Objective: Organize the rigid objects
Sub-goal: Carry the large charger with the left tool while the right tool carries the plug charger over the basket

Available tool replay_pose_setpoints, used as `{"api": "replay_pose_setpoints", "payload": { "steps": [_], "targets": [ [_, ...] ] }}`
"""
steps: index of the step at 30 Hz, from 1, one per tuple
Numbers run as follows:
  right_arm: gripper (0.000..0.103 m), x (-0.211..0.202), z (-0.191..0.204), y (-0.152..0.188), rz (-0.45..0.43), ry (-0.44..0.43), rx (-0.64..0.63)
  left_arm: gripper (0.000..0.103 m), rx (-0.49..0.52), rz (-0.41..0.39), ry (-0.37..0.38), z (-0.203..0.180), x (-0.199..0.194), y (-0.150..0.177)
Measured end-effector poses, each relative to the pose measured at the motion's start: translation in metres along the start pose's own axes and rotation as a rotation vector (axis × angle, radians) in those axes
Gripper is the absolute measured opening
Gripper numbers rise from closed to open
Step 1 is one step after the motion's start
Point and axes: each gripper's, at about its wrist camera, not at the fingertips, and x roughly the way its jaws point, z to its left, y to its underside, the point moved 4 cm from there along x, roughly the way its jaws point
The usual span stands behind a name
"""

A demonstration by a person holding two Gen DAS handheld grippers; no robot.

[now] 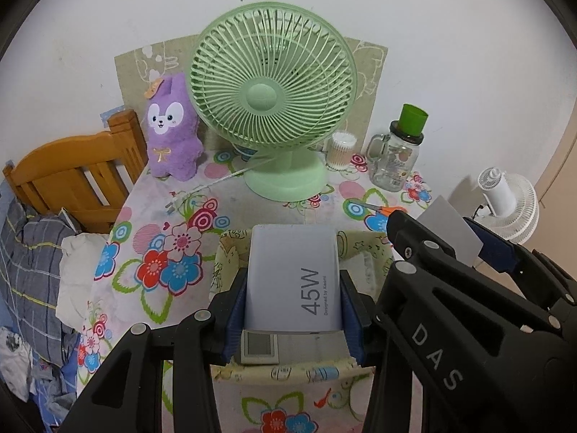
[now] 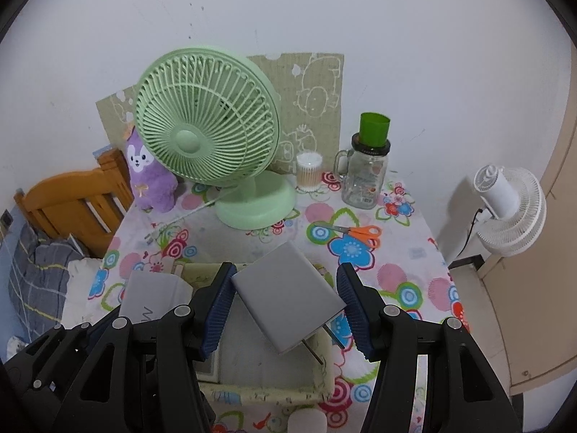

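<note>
A floral-clothed surface (image 1: 151,216) carries a fabric basket (image 1: 230,252). Both tongs angle downward above it: left tongs (image 1: 294,310) clasp a white charger box (image 1: 294,278), right tongs (image 2: 285,310) grip a grey charger (image 2: 288,296). A small display device (image 1: 259,348) lies inside.

Desk fan (image 1: 272,108): pale green | plush toy (image 1: 173,130): purple | scissors (image 2: 364,234): orange handles | tablecloth (image 1: 158,223): white, bright flowers | charger box (image 1: 294,281): white, grey lettering

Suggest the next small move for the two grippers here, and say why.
Probably lower both a little further, then release. The left gripper grips the 45W box and the right gripper the grey block, each above the open fabric basket, which already holds a small device.
</note>
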Motion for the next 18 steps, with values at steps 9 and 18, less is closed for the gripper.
{"api": "replay_pose_setpoints", "payload": {
  "steps": [9,18],
  "targets": [
    [0.061,0.036,-0.005,0.001,0.031,0.015,0.005,0.048,-0.008,0.029,0.013,-0.002,0.035,-0.003],
    [0.061,0.064,-0.011,0.009,0.073,0.029,0.021,0.048,-0.017,0.072,0.028,-0.003,0.063,0.001]
  ]
}}
